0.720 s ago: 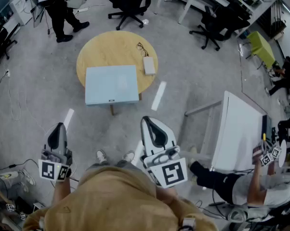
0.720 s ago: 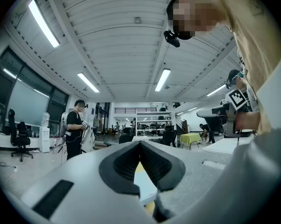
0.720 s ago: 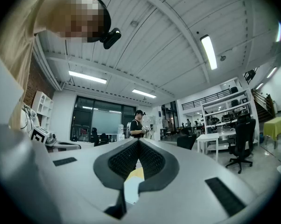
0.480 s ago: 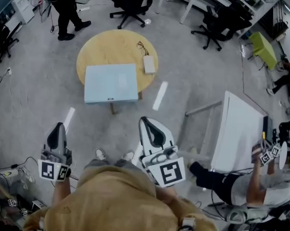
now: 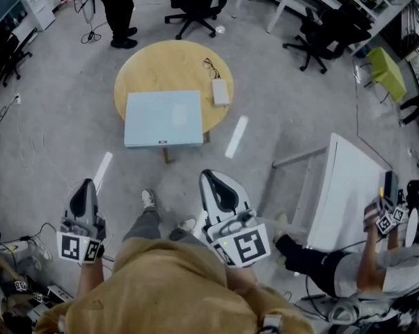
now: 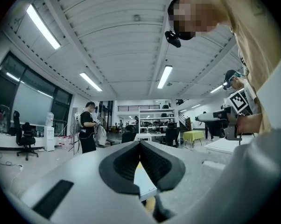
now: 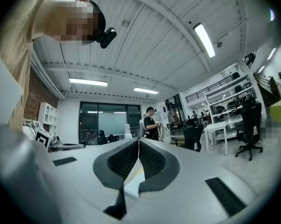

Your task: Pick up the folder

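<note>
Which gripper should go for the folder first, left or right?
Right, probably: the right gripper sits closer to the folder, at its overhanging near edge, than the left gripper. Both are shut and need opening first.

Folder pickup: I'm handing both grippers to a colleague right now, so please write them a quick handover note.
Left gripper: jaws together, nothing between them.
Right gripper: jaws together, nothing between them.
Folder: light blue, flat on the round wooden table, its near edge overhanging the rim. Glasses and a small white box lie beside it.
Done: nothing; the folder is untouched and both grippers are well short of the table.
Left: step up, open a gripper, grip the folder, probably by the overhanging edge, and lift.
</note>
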The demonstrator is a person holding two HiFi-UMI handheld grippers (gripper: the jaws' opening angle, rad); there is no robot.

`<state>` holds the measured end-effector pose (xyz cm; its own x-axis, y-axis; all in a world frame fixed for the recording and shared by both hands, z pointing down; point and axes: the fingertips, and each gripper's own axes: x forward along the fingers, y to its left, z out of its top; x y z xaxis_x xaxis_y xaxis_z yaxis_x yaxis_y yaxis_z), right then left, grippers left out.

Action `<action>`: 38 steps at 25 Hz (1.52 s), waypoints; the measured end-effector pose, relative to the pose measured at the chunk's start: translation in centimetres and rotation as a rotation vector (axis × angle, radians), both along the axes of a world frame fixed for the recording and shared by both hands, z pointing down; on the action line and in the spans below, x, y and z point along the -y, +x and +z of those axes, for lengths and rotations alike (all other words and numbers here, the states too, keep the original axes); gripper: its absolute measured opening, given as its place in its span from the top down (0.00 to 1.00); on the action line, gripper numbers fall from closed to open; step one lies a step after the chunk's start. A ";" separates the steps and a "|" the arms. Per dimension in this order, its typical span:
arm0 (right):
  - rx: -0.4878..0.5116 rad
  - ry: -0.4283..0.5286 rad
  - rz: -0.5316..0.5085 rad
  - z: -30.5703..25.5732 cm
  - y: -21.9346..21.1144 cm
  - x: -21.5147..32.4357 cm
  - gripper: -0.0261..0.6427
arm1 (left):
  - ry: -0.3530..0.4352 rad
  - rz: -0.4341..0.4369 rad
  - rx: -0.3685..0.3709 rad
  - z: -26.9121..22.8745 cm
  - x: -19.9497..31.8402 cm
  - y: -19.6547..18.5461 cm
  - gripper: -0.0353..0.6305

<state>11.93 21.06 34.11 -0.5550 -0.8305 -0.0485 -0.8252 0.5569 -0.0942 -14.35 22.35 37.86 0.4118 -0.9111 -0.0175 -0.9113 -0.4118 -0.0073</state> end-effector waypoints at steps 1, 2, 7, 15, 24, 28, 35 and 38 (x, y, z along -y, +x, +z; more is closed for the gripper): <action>-0.006 -0.001 -0.003 0.1 0.0 -0.1 0.96 | -0.005 0.002 -0.005 0.2 0.0 0.2 0.94; -0.010 0.000 -0.003 0.1 0.0 -0.3 0.96 | -0.010 0.006 -0.009 0.5 -0.2 0.4 0.94; -0.026 -0.031 0.052 0.6 -0.4 2.0 0.96 | -0.030 0.057 -0.060 2.2 3.9 0.2 0.94; -0.059 -0.038 0.110 -0.7 -3.7 10.0 0.96 | -0.040 0.155 -0.105 2.4 13.9 -1.2 0.94; -0.100 -0.004 0.183 -2.2 -8.0 17.5 0.96 | -0.025 0.255 -0.139 1.9 23.2 -4.0 0.94; -0.080 -0.018 0.250 -2.3 -9.0 19.4 0.96 | -0.033 0.308 -0.146 2.2 26.2 -4.7 0.94; -0.147 -0.109 0.293 0.6 -7.9 19.3 0.96 | -0.075 0.369 -0.151 3.2 27.8 -3.4 0.94; -0.142 -0.119 0.287 1.2 -7.2 20.2 0.96 | -0.082 0.372 -0.152 3.6 28.5 -2.4 0.94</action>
